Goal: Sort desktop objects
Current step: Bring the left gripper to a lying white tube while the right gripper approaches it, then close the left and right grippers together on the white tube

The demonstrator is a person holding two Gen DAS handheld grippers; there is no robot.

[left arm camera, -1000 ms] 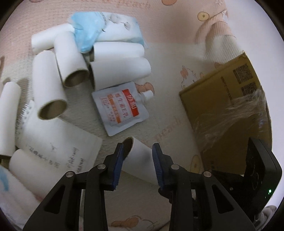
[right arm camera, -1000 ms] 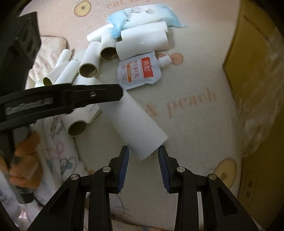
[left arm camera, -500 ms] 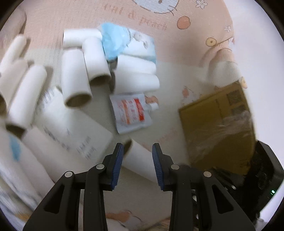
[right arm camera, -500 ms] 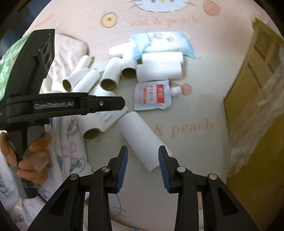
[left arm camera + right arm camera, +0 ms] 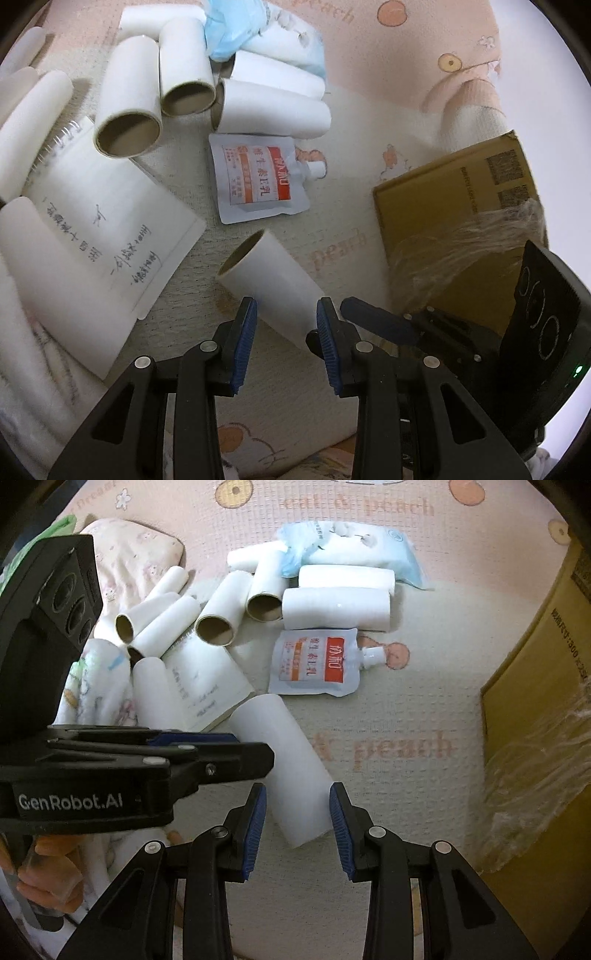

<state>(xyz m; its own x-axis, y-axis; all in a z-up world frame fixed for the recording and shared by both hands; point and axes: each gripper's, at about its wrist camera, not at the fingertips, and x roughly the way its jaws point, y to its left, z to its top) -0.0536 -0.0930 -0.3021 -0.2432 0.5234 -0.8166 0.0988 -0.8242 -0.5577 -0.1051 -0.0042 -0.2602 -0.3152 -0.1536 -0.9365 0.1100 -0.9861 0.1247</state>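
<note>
Since a second before, the left gripper [image 5: 283, 325] had shifted across the mat [image 5: 406, 794], both grippers rolling slightly. Each stood released, blue pads astride a lone white tube [image 5: 284, 760] without pressing it, right gripper [image 5: 297, 819] at its near end, beside the cardboard box [image 5: 454, 206]

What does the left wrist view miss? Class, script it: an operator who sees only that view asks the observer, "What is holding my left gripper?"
Observer: A hand grips the left gripper by its handle, low on the left of the right wrist view.
Operator: What is farther back?
Observer: A pink printed cushion lies behind the pile of tubes.
Operator: Where does the white tube end?
Observer: The end of the white tube that you cannot see lies between the right gripper fingers. I cannot tell whether they press on it.
</note>
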